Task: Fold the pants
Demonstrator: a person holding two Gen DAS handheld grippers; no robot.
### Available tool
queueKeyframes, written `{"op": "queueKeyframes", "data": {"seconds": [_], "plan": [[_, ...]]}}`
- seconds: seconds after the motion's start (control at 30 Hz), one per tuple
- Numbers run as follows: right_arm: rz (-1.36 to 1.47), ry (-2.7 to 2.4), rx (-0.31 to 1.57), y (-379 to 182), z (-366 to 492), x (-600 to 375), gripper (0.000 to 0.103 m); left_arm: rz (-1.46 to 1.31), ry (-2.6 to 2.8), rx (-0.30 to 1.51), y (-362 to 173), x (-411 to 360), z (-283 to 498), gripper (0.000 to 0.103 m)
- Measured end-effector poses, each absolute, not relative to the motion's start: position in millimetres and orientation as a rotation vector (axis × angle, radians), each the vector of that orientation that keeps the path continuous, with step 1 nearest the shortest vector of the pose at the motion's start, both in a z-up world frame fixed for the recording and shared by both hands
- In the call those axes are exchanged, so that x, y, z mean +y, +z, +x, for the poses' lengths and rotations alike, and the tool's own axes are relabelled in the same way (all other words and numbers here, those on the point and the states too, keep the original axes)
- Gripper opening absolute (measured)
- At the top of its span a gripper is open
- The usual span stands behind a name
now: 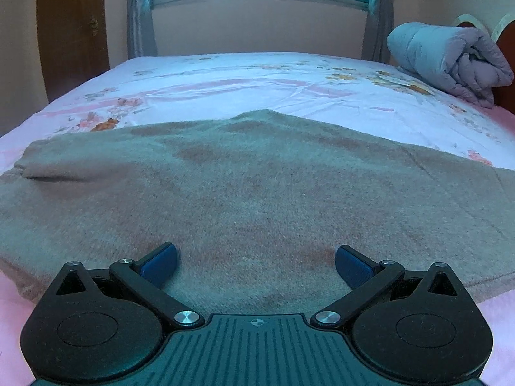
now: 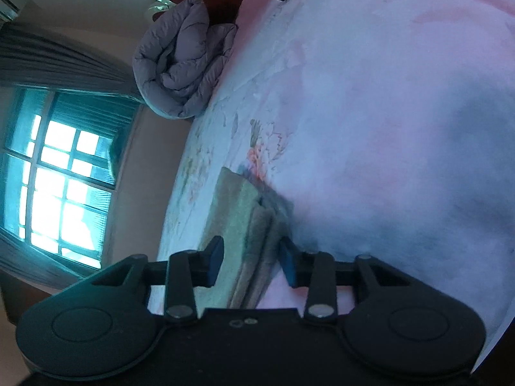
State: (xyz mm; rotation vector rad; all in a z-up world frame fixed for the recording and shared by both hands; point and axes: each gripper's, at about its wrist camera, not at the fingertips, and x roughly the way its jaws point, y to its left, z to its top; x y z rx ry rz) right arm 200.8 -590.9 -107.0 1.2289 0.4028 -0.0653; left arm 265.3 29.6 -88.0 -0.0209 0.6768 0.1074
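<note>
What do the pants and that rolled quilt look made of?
Pants: thick, matte grey-brown fabric with a fuzzy nap, probably fleece or brushed knit. Rolled quilt: puffy grey padded fabric with stitched channels and a slight sheen, likely a synthetic shell over filling.

Grey-brown pants (image 1: 257,193) on a pink-and-white floral bedsheet (image 1: 257,77) (orange blooms); blue-padded black left claw (image 1: 256,265).

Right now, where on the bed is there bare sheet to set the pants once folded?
Bare floral sheet runs beyond the pants, toward the window wall and left bed edge. The far right corner holds the rolled quilt. The near edge is crowded: pants and both sets of jaws.
</note>
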Motion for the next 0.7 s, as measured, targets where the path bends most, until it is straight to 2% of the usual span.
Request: {"op": "queueKeyframes", "data": {"seconds": [0.07, 0.17, 0.27, 0.4, 0.47, 0.7], "plan": [[1.219, -0.055, 0.397, -110.1, 198.6, -590.0, 0.028, -0.021, 0.138, 0.684, -85.4, 25.6, 266.5, 0.103], [1.183, -0.087, 0.441, -111.7, 205.2, -589.7, 0.01, -0.076, 0.15, 0.629, -69.1, -1.3, 257.5, 0.103], [1.136, -0.091, 0.453, -107.9, 206.9, -586.4, 0.009, -0.06, 0.023, 0.565, -56.8, -72.2, 250.5, 0.103], [1.168, -0.081, 0.448, -107.7, 206.2, -585.7, 0.009, 0.006, -0.062, 0.619, -67.5, -160.0, 257.1, 0.103], [1.169, -0.079, 0.453, -106.8, 206.0, -584.8, 0.008, 0.019, -0.051, 0.719, -84.6, -189.8, 263.6, 0.103], [1.178, -0.064, 0.451, -109.2, 204.6, -586.1, 0.009, 0.033, -0.007, 0.657, -80.7, -199.0, 250.9, 0.103]]}}
